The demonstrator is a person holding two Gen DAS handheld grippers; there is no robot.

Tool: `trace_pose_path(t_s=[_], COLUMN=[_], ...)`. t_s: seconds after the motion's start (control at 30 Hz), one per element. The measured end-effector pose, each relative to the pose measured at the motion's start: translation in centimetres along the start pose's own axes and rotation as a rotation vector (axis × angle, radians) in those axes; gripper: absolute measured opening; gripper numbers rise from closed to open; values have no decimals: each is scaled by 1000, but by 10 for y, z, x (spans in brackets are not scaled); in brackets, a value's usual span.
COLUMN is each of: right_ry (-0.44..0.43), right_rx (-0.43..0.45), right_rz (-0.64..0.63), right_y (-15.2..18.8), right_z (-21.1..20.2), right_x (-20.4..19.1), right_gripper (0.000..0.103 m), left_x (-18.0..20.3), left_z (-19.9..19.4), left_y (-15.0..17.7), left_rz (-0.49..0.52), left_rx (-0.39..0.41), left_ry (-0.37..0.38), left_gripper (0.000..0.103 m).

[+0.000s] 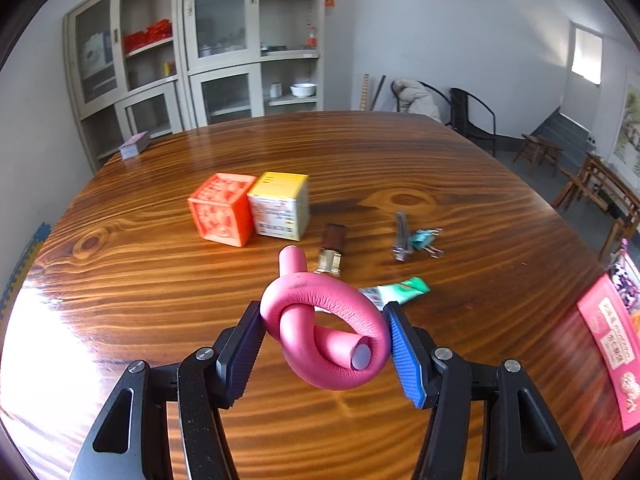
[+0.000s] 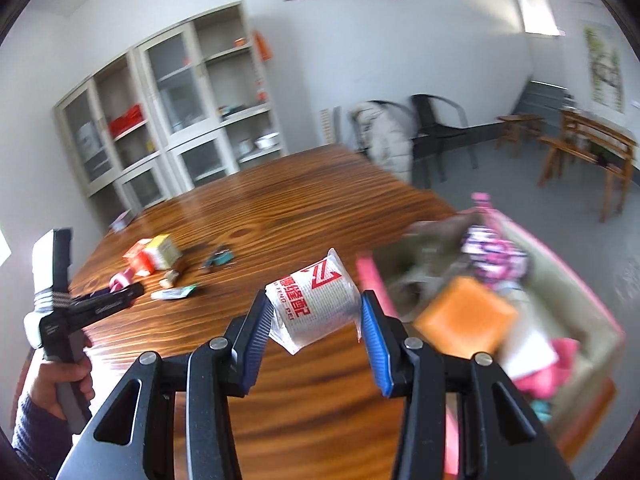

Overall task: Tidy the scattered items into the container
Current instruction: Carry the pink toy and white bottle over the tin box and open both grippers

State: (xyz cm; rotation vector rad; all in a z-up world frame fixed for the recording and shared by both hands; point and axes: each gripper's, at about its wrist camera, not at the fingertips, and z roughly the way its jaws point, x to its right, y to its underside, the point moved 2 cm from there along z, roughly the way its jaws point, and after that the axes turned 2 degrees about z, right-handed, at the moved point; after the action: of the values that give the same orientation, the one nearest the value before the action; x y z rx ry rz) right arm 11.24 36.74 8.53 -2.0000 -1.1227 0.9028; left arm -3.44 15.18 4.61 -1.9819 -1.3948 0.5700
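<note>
Both grippers are carrying items boxward: left gripper (image 1: pixel 324 344) is pinching a knotted pink foam roller (image 1: pixel 326 320); right gripper (image 2: pixel 316 320) is squeezing a wrapped tape roll (image 2: pixel 314 304) beside the pink container (image 2: pixel 576 292) at the table's right edge.

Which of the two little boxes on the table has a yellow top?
The white-sided box, right of the all-orange box and touching it.

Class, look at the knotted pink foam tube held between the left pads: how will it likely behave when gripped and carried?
The pink foam tube looks soft: its skin wrinkles at the bends, so it probably squashes under the left hand-held gripper. Being foam, it is likely light. Tied in a knot, it seems bendy and unlikely to roll.
</note>
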Motion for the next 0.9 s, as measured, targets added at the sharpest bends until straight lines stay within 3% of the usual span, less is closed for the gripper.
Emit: trace_pose_path(t_s=[0.17, 0.37, 0.53, 0.9], right_ry=[102, 177, 196, 196], right_rx=[43, 64, 54, 66], right_rz=[72, 119, 119, 88], right_y=[-2, 1, 8, 16], right_z=[-29, -46, -44, -47], right_x=[55, 102, 117, 128], right_gripper=[48, 48, 48, 50], left_x=[48, 131, 199, 307], left_z=[-14, -42, -66, -71], left_y=[0, -5, -14, -32], left_rz=[34, 157, 249, 385], left_rx=[4, 33, 50, 41], left_ry=[100, 238, 368, 524], left_gripper=[62, 62, 62, 62])
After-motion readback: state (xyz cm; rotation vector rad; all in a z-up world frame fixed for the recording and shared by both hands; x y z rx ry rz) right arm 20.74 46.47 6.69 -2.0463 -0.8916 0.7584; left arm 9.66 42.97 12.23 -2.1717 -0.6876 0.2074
